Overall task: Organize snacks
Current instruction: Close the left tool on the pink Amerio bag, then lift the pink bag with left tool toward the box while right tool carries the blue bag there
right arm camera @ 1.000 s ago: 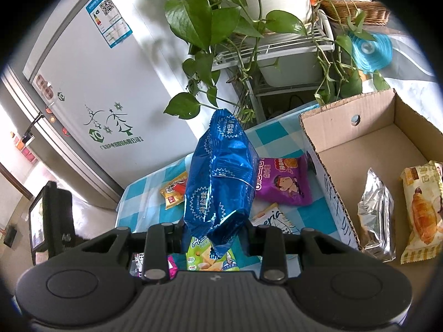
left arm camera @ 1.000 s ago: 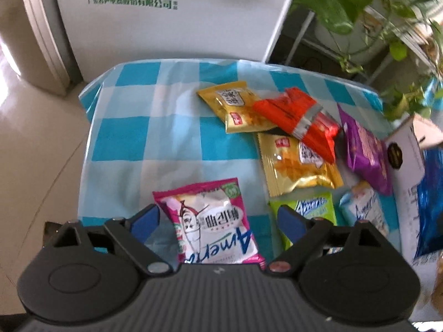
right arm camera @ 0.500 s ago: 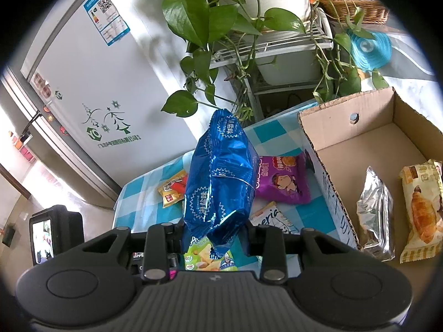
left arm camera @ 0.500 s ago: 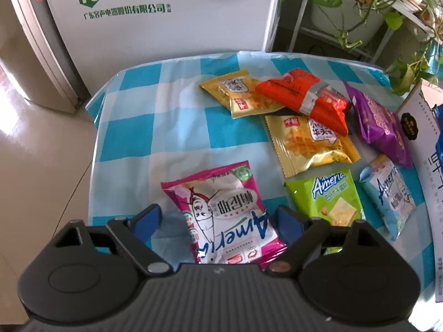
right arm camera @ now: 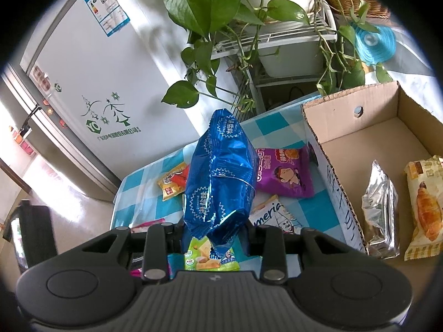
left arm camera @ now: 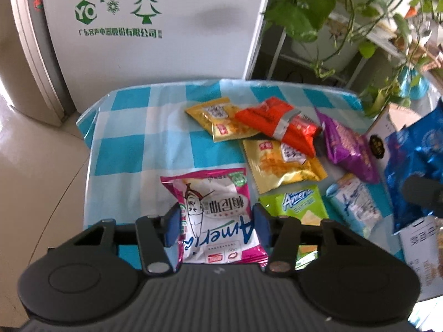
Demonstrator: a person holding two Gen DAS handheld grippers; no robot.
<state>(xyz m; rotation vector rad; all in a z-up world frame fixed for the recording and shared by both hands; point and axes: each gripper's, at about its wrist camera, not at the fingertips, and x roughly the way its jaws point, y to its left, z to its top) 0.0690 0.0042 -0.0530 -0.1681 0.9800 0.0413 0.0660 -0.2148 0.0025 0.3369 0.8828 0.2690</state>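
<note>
Gripping with both tools, we have our left gripper (left arm camera: 216,224) clamped on the pink-and-white foil snack packet (left arm camera: 214,215) at the near edge of the blue-checked tablecloth (left arm camera: 133,138). Our right gripper (right arm camera: 214,239) pinches the shiny blue crinkled snack bag (right arm camera: 220,177), upright above the cloth, beside the open cardboard box (right arm camera: 343,113).

Snack packets (left arm camera: 279,163) left of box (right arm camera: 360,135)

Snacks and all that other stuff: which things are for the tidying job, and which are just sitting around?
For the job: pink snack packet in the left gripper; blue bag in the right gripper; cardboard box; purple packet; orange packet.

Just sitting around: fridge; potted plant; wicker basket.
</note>
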